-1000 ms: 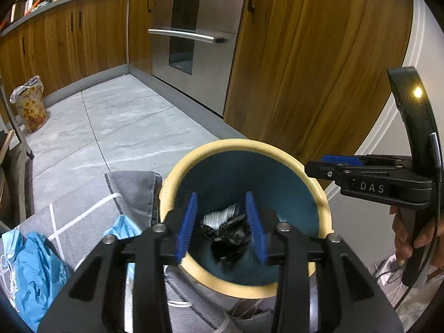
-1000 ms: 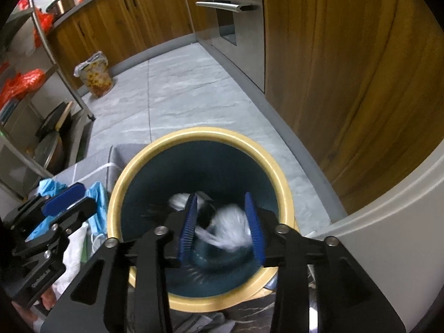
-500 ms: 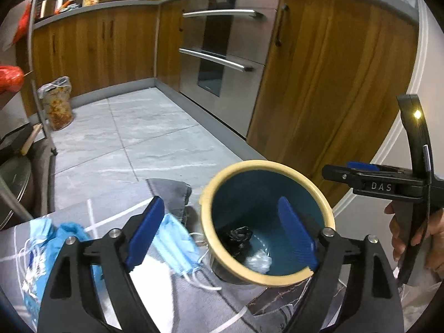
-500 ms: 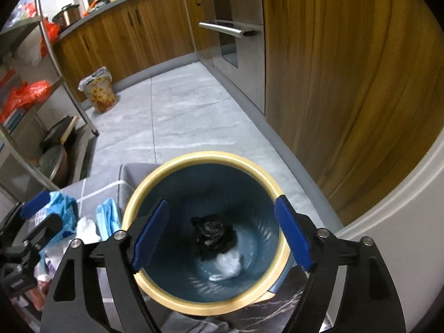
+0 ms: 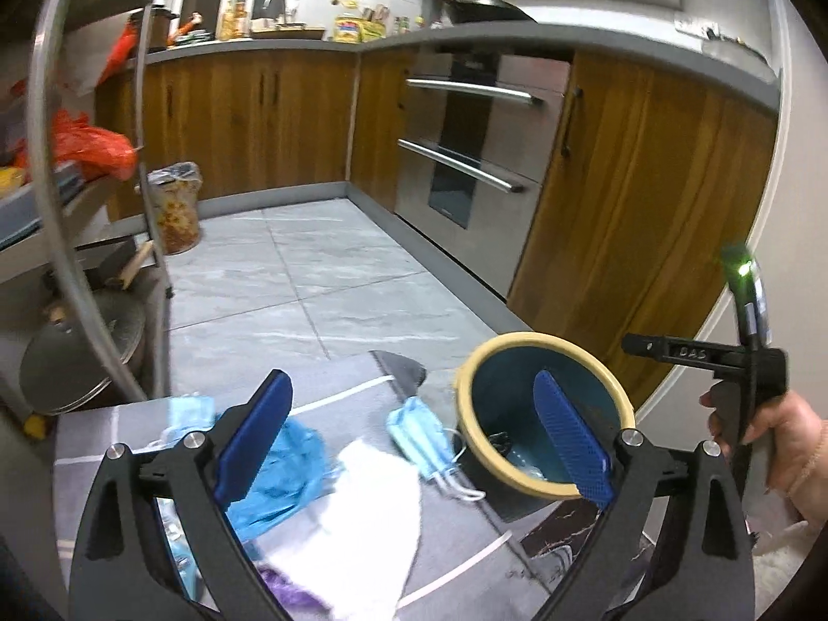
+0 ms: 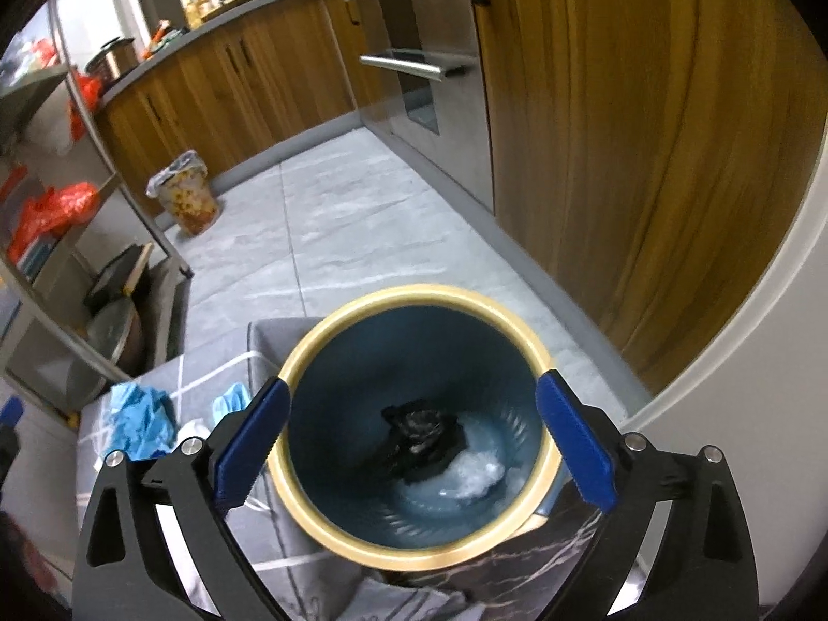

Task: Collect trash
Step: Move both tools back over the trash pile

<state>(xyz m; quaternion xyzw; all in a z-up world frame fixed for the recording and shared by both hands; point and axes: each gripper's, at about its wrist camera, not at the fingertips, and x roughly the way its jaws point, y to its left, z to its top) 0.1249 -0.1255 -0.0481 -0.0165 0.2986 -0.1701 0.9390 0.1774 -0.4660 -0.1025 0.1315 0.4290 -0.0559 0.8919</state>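
Note:
The trash bin (image 6: pixel 414 296), yellow-rimmed and teal inside, sits right under my right gripper (image 6: pixel 414 385). Its jaws are opening wide with nothing between them. At the bin's bottom lie a black crumpled wad (image 6: pixel 419 429) and a white plastic wad (image 6: pixel 476 473). My left gripper (image 5: pixel 411 383), jaws also opening and empty, hovers left of the bin (image 5: pixel 548 344) over litter on the grey cloth (image 5: pixel 341 398): a blue face mask (image 5: pixel 414 432), a white tissue (image 5: pixel 372 507) and a crumpled blue glove (image 5: pixel 279 476). The right gripper (image 5: pixel 634 344), held by a hand (image 5: pixel 786 445), shows at the right.
A metal rack (image 5: pixel 57 207) with pots and orange bags stands on the left. A patterned waste basket (image 5: pixel 176 207) sits on the tiled floor. Wooden cabinets (image 6: pixel 647 155) and an oven (image 5: pixel 466 155) run behind the bin. A second mask (image 5: pixel 191 411) and a purple scrap (image 5: pixel 290 590) lie on the cloth.
Both grippers opened wide and let the black wad and the white wad fall into the bin. The left gripper drew back and up to the left, over the cloth.

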